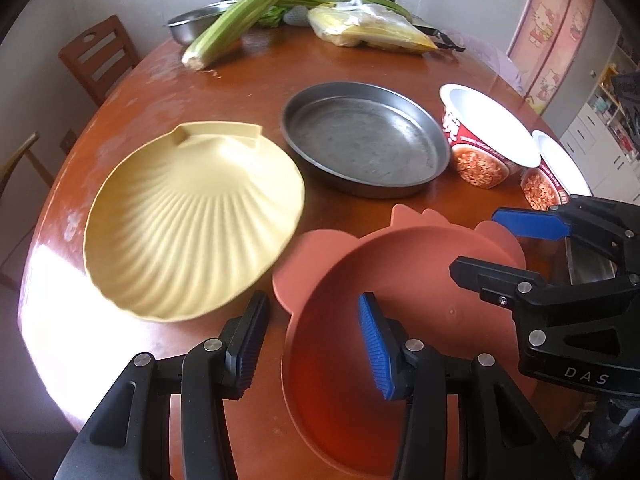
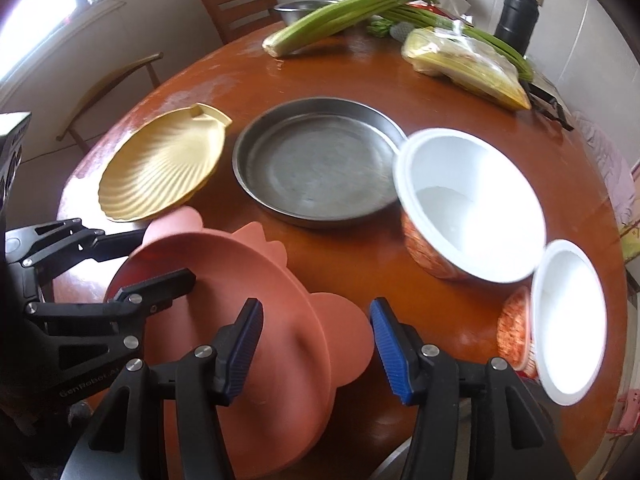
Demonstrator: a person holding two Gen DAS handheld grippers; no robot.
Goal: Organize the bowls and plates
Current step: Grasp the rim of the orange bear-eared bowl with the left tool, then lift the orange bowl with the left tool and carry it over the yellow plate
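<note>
Straddling empty pink plate (image 1: 400, 280) rim — left hand-held gripper (image 1: 312, 346), right hand-held gripper (image 2: 316, 346), both unclamped — metal pan (image 1: 364, 140) empty

Left wrist cam is looking steeply down over the near edge of the round table (image 1: 248, 76), close in, facing the far wall; its own left gripper (image 1: 312, 344) is filling the bottom of frame, and the right gripper (image 1: 508, 240) is poking in from the right. Right wrist cam is sitting just beside it, same heading, with the left gripper (image 2: 160, 256) entering from the left. Both are sharing the pink plate (image 1: 420, 280) (image 2: 256, 272), shell plate (image 1: 192, 220) (image 2: 160, 168), metal pan (image 1: 364, 140) (image 2: 316, 164) and celery (image 1: 240, 16) (image 2: 340, 12).
</note>
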